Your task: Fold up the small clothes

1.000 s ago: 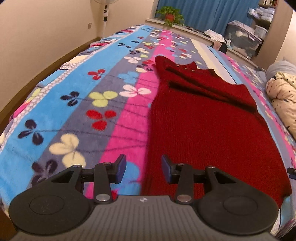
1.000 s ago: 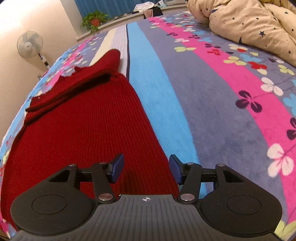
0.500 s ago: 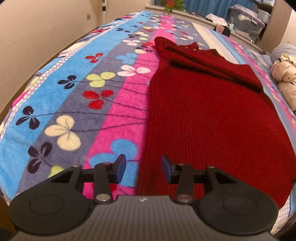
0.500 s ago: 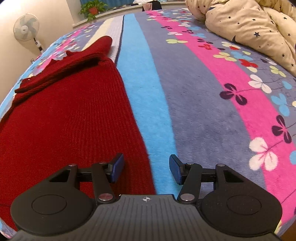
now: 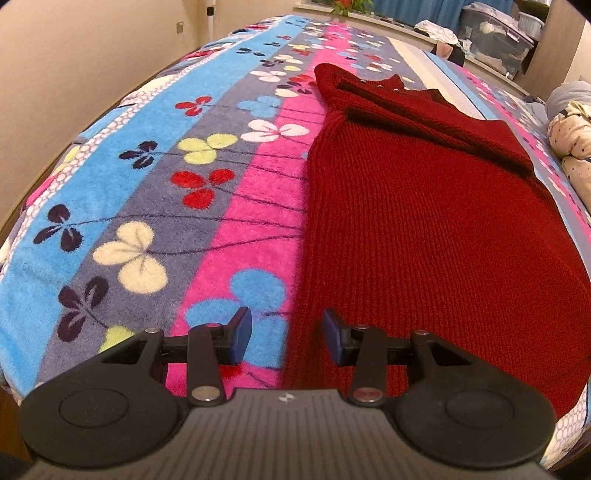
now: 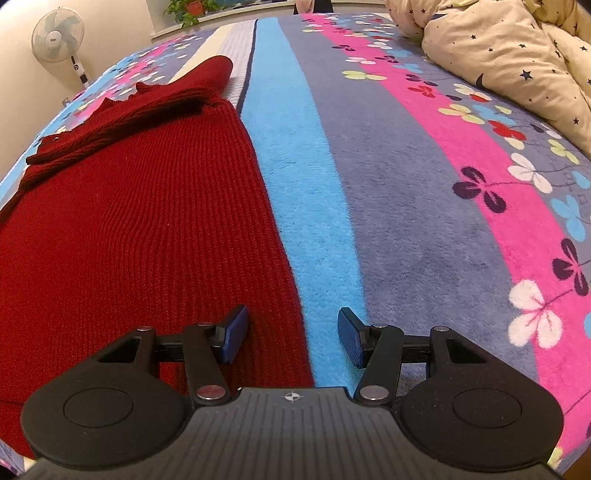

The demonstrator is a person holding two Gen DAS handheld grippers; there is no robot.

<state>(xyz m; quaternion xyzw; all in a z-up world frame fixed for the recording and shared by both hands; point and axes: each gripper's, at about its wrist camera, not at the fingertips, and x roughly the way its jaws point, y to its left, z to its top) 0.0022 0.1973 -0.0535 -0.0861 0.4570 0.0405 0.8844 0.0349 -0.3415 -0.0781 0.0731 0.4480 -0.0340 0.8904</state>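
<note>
Lying flat on the bed, the red knit sweater [image 5: 424, 221] is spreading lengthwise over the striped floral blanket [image 5: 155, 192], ribbed body toward the cameras, sleeves folded across its far end near the collar; the left side edge is running along the pink stripe, the right side edge [image 6: 266, 206] is bordering the light blue stripe; the left gripper [image 5: 287, 338] is hovering at the near left edge of the sweater with its jaws spread, one blue pad over the blanket and the other over the knit, nothing pinched between them; the right gripper [image 6: 291, 338] is hanging at the near right edge, jaws likewise spread and gripping nothing, left pad over the knit, right pad over the blanket; a cream star-print quilt [image 6: 509, 55] is bunching at the far right of the bed, well apart from the sweater; a standing fan [image 6: 59, 40] is showing by the wall, a potted plant [image 6: 188, 7] on the sill beyond.
</note>
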